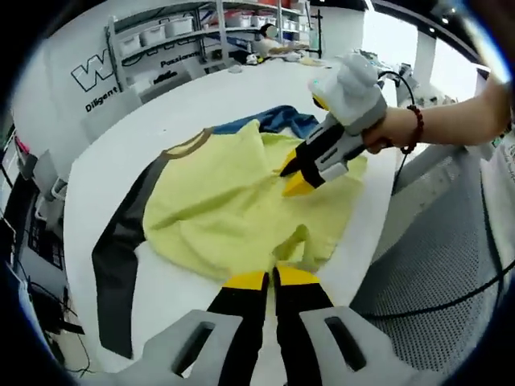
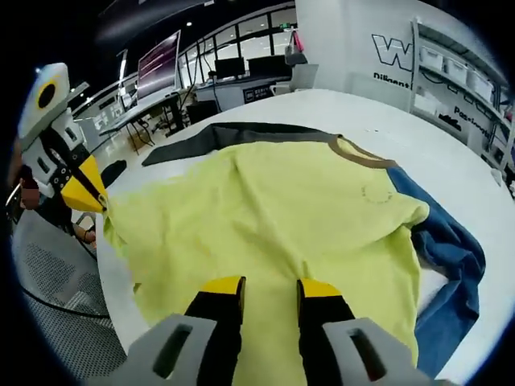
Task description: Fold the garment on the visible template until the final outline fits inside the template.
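Yellow garment with one grey sleeve and one blue sleeve, spread on the white surface. Left gripper pinches the hem, jaws nearly together. Right gripper, jaws spread, hovers above the fabric. Shelving with bins behind.

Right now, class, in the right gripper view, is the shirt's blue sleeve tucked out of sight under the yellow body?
No: the blue sleeve lies spread out beside the yellow body on the white table, in plain sight.
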